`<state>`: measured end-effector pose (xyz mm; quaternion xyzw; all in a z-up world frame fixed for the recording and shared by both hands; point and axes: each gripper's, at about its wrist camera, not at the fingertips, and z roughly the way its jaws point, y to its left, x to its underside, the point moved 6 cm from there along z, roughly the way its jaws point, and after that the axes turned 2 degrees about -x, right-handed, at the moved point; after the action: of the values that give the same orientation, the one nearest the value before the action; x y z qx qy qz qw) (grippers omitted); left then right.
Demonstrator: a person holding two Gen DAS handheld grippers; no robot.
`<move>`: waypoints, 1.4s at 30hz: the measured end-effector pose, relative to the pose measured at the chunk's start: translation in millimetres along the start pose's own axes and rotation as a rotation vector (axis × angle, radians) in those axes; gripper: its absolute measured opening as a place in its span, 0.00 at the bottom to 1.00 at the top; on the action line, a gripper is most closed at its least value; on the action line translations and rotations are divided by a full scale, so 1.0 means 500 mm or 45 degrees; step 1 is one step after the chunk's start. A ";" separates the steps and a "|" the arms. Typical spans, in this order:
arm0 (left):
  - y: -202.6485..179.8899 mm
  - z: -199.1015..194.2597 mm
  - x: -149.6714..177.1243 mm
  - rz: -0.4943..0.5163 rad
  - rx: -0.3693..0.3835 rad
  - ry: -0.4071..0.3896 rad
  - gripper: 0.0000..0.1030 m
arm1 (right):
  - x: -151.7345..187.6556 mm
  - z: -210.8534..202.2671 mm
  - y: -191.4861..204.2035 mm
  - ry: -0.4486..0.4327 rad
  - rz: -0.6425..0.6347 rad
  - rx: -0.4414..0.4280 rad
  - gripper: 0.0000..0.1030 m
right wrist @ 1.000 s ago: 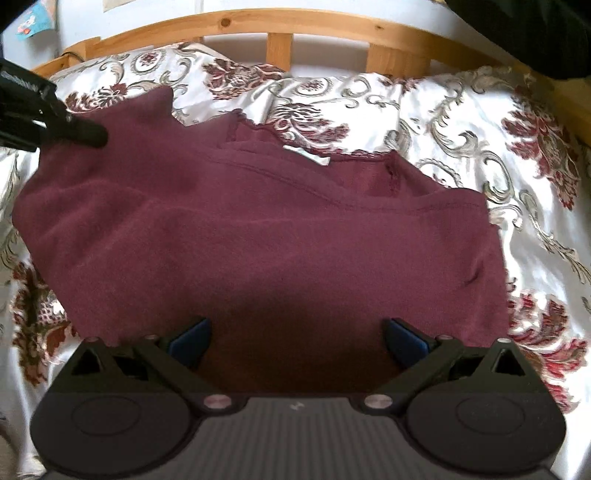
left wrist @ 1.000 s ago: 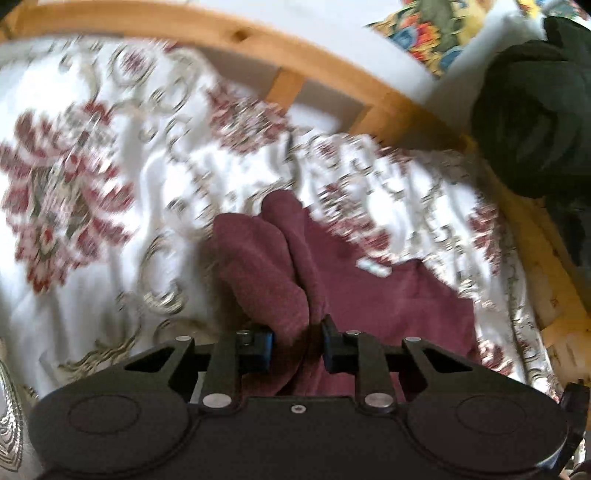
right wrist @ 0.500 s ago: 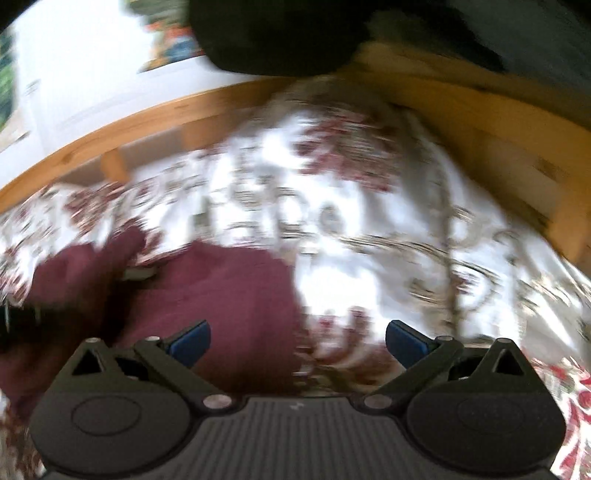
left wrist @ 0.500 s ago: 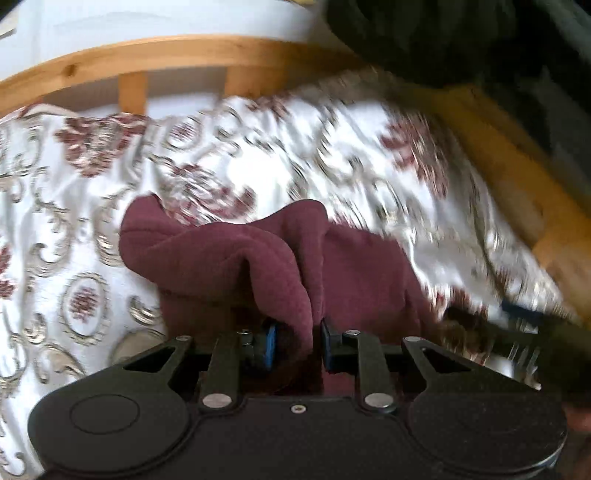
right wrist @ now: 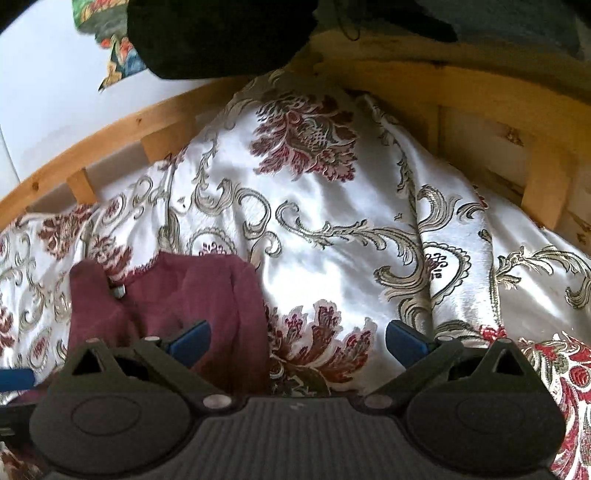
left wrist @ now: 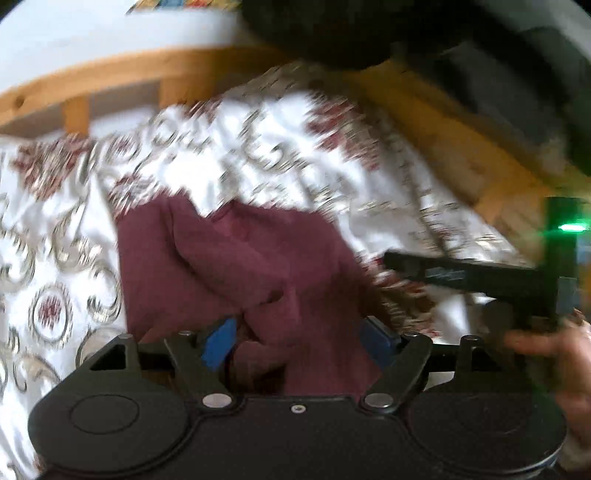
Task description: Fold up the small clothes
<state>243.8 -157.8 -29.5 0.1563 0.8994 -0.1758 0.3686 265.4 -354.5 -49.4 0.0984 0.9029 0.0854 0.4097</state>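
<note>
A maroon knit garment (left wrist: pixel 236 258) lies folded over itself on the floral bedspread (left wrist: pixel 48 229). My left gripper (left wrist: pixel 301 338) is open, its blue pads either side of the garment's near fold, which sits loose between them. In the right wrist view the garment (right wrist: pixel 192 291) lies at the lower left, with a small grey label near its collar. My right gripper (right wrist: pixel 295 339) is open and empty over the bedspread (right wrist: pixel 332 229), its left pad above the garment's right edge. The right gripper also shows in the left wrist view (left wrist: pixel 461 273), held by a hand.
A wooden bed rail (right wrist: pixel 110 144) curves round the back and right side (left wrist: pixel 461 147). Dark clothing (right wrist: pixel 221 33) hangs over the rail at the top. A white wall with a colourful picture (right wrist: pixel 110 59) stands behind.
My left gripper has opened and let go of the garment fold it held. The garment now lies folded narrower. My right gripper stayed open and swung to the right of the garment.
</note>
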 end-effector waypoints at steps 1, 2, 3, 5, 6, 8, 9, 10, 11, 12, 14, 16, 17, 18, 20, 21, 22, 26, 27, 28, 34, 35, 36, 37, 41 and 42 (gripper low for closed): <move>-0.003 -0.019 0.000 0.025 0.029 -0.037 0.81 | 0.003 0.002 0.002 0.005 -0.006 0.005 1.00; -0.007 -0.035 0.000 0.044 0.045 -0.066 0.83 | 0.005 0.004 0.003 0.008 -0.010 0.013 1.00; -0.007 -0.052 0.000 0.066 0.057 -0.102 0.88 | 0.007 0.006 0.004 0.010 -0.012 0.020 1.00; 0.000 -0.077 0.005 0.101 0.051 -0.151 0.95 | 0.011 0.007 0.007 0.004 -0.015 0.021 1.00; 0.009 -0.086 0.010 0.124 0.032 -0.166 0.98 | 0.012 0.007 0.010 -0.001 -0.017 0.013 1.00; 0.030 -0.093 0.023 0.166 -0.013 -0.170 0.99 | 0.012 0.004 0.019 -0.020 -0.015 -0.019 1.00; 0.042 -0.093 0.033 0.184 -0.039 -0.164 0.99 | 0.012 0.001 0.025 -0.036 -0.009 -0.044 1.00; 0.058 -0.091 0.043 0.195 -0.064 -0.154 0.99 | 0.009 -0.003 0.031 -0.058 0.003 -0.071 1.00; 0.073 -0.088 0.054 0.197 -0.084 -0.147 0.99 | 0.007 -0.010 0.037 -0.091 0.021 -0.100 1.00; 0.089 -0.085 0.067 0.189 -0.102 -0.145 0.99 | 0.005 -0.017 0.043 -0.131 0.037 -0.129 1.00; 0.112 -0.080 0.091 0.177 -0.111 -0.158 0.99 | 0.001 -0.029 0.060 -0.192 0.045 -0.187 1.00; 0.126 -0.073 0.119 0.173 -0.109 -0.179 0.99 | 0.004 -0.033 0.084 -0.221 0.022 -0.270 1.00; 0.127 -0.068 0.129 0.176 -0.113 -0.179 0.99 | 0.007 -0.033 0.096 -0.220 0.011 -0.314 1.00; 0.126 -0.060 0.138 0.186 -0.126 -0.163 0.99 | 0.012 -0.030 0.110 -0.206 -0.001 -0.365 1.00; 0.120 -0.047 0.143 0.216 -0.155 -0.123 0.99 | 0.021 -0.016 0.133 -0.138 -0.004 -0.469 1.00; 0.116 -0.042 0.143 0.240 -0.158 -0.114 0.99 | 0.028 -0.006 0.144 -0.097 0.007 -0.518 1.00; 0.110 -0.043 0.143 0.263 -0.150 -0.119 0.99 | 0.034 0.004 0.153 -0.058 0.026 -0.557 1.00; 0.092 -0.035 0.148 0.355 -0.130 -0.140 0.99 | 0.045 0.052 0.169 0.069 0.108 -0.621 1.00; 0.090 -0.031 0.149 0.361 -0.134 -0.123 0.97 | 0.045 0.065 0.170 0.102 0.136 -0.624 1.00; 0.089 -0.026 0.149 0.358 -0.139 -0.101 0.93 | 0.046 0.075 0.170 0.124 0.172 -0.631 1.00; 0.097 -0.024 0.142 0.252 -0.099 -0.063 0.89 | 0.040 0.121 0.182 0.216 0.307 -0.700 1.00; 0.099 -0.023 0.142 0.244 -0.100 -0.055 0.88 | 0.043 0.126 0.188 0.220 0.297 -0.693 1.00; 0.100 -0.024 0.143 0.239 -0.100 -0.050 0.87 | 0.044 0.131 0.193 0.221 0.282 -0.687 1.00; 0.100 -0.025 0.144 0.241 -0.101 -0.050 0.86 | 0.045 0.133 0.197 0.220 0.264 -0.679 1.00; 0.089 -0.027 0.147 0.309 -0.123 -0.068 0.70 | 0.050 0.134 0.205 0.201 0.190 -0.637 0.93; 0.084 -0.032 0.147 0.321 -0.112 -0.091 0.66 | 0.051 0.133 0.206 0.190 0.168 -0.619 0.83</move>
<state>201.5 -102.3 -79.9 0.2453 0.8657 -0.0940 0.4261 310.3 -244.0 -86.8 0.0492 0.8752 0.3335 0.3470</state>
